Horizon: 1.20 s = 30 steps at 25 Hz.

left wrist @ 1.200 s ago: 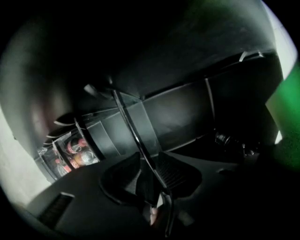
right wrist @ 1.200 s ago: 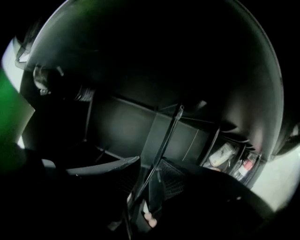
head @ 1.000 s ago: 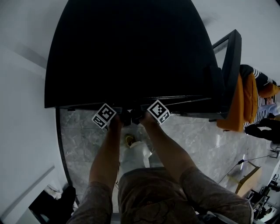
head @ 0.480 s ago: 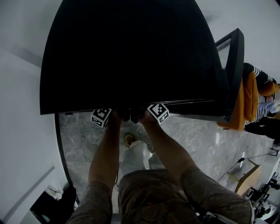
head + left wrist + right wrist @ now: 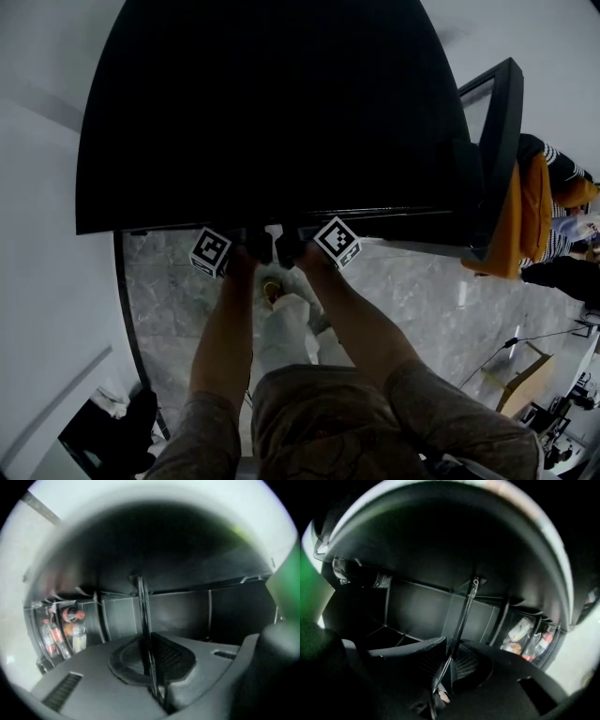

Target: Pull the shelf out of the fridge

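Observation:
A black fridge (image 5: 281, 112) fills the head view from above, its door (image 5: 497, 159) swung open to the right. Both grippers reach in under its front edge, side by side. In the left gripper view the shelf's thin front edge (image 5: 141, 616) runs upright between the pads. My left gripper (image 5: 152, 667) is closing on it, and the pads look pressed on the edge. In the right gripper view the same shelf edge (image 5: 464, 611) passes between the dark pads of my right gripper (image 5: 443, 667), also closing on it. The jaws are hidden in the head view; only the marker cubes (image 5: 211, 251) (image 5: 337, 241) show.
Bottles stand in the racks (image 5: 61, 630) at the side of the fridge, also seen in the right gripper view as packets and bottles (image 5: 525, 639). A person in orange (image 5: 534, 206) is behind the open door. A marble floor (image 5: 422, 300) lies below, with a cardboard box (image 5: 530, 375) at right.
Both marker cubes stay at the fridge's front edge, close together. The left cube has shifted slightly left and turned. The fridge top has slid a little in the view.

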Motion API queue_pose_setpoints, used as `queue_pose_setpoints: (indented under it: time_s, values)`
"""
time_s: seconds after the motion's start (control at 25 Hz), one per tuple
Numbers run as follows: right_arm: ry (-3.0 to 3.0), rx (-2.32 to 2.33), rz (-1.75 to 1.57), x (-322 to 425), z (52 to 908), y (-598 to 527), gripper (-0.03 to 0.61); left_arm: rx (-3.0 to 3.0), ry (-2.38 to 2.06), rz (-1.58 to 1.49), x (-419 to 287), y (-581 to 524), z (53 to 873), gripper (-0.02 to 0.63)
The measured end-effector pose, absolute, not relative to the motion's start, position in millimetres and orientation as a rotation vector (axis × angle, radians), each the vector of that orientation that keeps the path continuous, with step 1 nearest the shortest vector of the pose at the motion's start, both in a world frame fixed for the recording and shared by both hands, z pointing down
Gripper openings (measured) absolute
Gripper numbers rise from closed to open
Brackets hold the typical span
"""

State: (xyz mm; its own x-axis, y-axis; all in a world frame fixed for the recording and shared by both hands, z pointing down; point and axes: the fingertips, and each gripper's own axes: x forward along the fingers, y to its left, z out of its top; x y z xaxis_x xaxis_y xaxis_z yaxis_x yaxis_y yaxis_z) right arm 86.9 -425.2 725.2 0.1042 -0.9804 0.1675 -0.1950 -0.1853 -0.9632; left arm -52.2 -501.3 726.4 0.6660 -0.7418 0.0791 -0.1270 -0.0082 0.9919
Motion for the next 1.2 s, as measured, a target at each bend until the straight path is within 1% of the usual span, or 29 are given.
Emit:
queue_pose_setpoints:
  time_s: [0.24, 0.4, 0.64, 1.2]
  values:
    - [1.244, -1.497, -1.212, 69.4, 716.1, -393.4, 0.051, 1.501, -0.760, -0.588, -70.0, -467.0, 721.4, 0.020]
    - [1.279, -1.470, -1.234, 58.0, 706.1, -371.6, 0.049, 1.463, -0.737, -0.643, -74.3, -443.7, 696.5, 0.020]
    - [1.288, -1.430, -1.271, 41.7, 697.8, -337.1, 0.048, 1.449, -0.770, -0.656, -93.6, -405.5, 689.9, 0.018]
    - [1.370, -1.372, -1.314, 19.6, 673.8, -251.4, 0.048, 1.404, -0.801, -0.754, -122.4, -304.3, 665.4, 0.020]
